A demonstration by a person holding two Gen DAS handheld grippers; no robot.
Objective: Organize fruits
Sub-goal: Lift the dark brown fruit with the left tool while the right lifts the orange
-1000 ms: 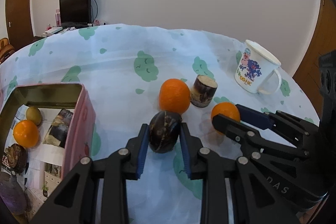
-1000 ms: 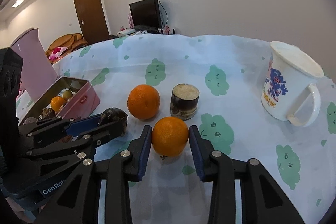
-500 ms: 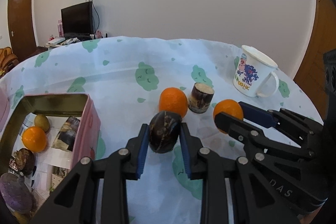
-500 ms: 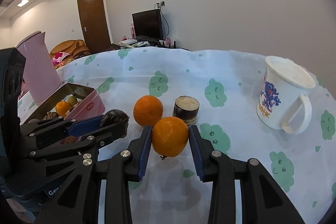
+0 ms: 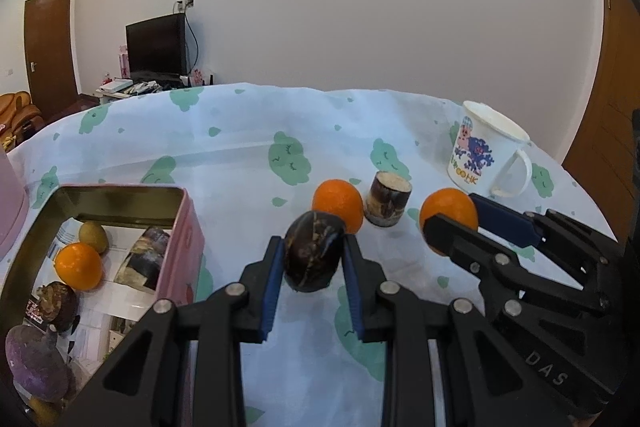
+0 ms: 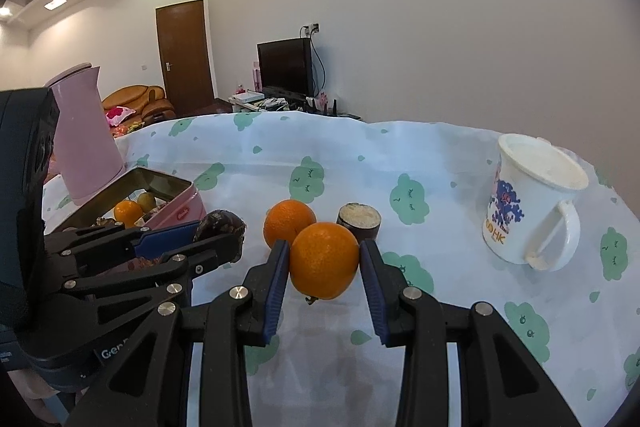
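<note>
While both grippers tilted downward side by side, left gripper (image 5: 313, 259) jaws clamped a dark fruit (image 5: 314, 255), right gripper (image 6: 324, 263) jaws an orange (image 6: 324, 259).

"DAS" on right gripper (image 5: 452, 227)

3 oranges (image 5: 337, 203) (image 5: 448, 209) (image 5: 78, 265), 2 cane pieces (image 5: 387, 198) (image 5: 146, 262), 1 mug (image 5: 482, 151), 1 tin (image 5: 182, 247), 1 pink jug (image 6: 82, 135).

Both fisheye wrist cameras look forward and downward along their own fingers, close over the worktop (image 5: 240, 155); each also shows the white mug (image 5: 486, 151) (image 6: 532, 203).
</note>
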